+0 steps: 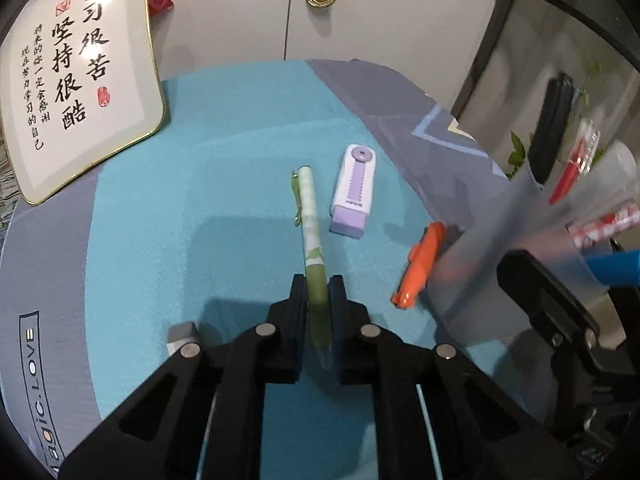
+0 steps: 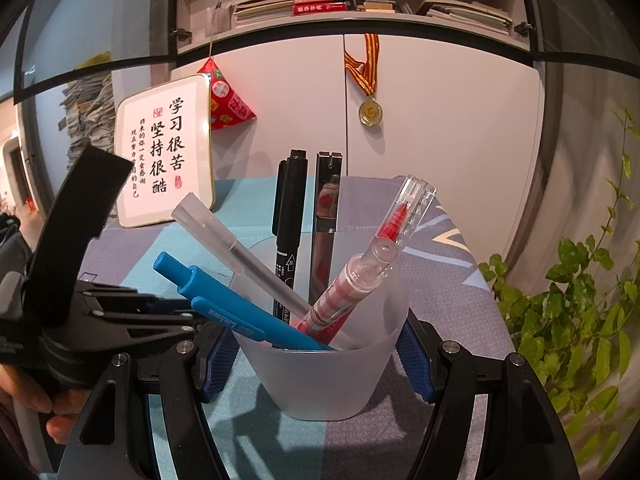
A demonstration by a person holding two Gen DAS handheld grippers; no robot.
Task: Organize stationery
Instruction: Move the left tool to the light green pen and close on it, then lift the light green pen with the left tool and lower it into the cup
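Left wrist view shows the left gripper (image 1: 318, 304) with its black fingers (image 1: 297, 300) closed on the dark-green end of a slim green-and-white patterned pen (image 1: 310, 216). The pen runs away from the fingers over the teal mat on the worktop (image 1: 132, 216); whether it is already lifted clear I cannot tell. Just right of it lies a lilac-and-white rectangular eraser in a sliding case (image 1: 354, 192), and further right, near the blurred cup, an orange plastic pen (image 1: 422, 266).

From the right wrist view, the right gripper (image 2: 320, 356) has its blue-padded fingers (image 2: 218, 360) pressed to both sides of a frosted translucent plastic cup (image 2: 324, 376), holding it just above or on the worktop. Already standing in it are a blue click pen (image 2: 224, 304), a clear-capped frosted pen (image 2: 224, 236), a black marker (image 2: 290, 216), a dark glossy flat-sided pen (image 2: 326, 224) and a red-and-clear pen (image 2: 372, 256).

My reading is that the collecting step is under way: this green pen goes into the cup next. That calls for raising it, tipping it upright and threading it into a gap among the crowded pens, probably the near-left side, while the cup is held steady. The eraser and orange pen remain.
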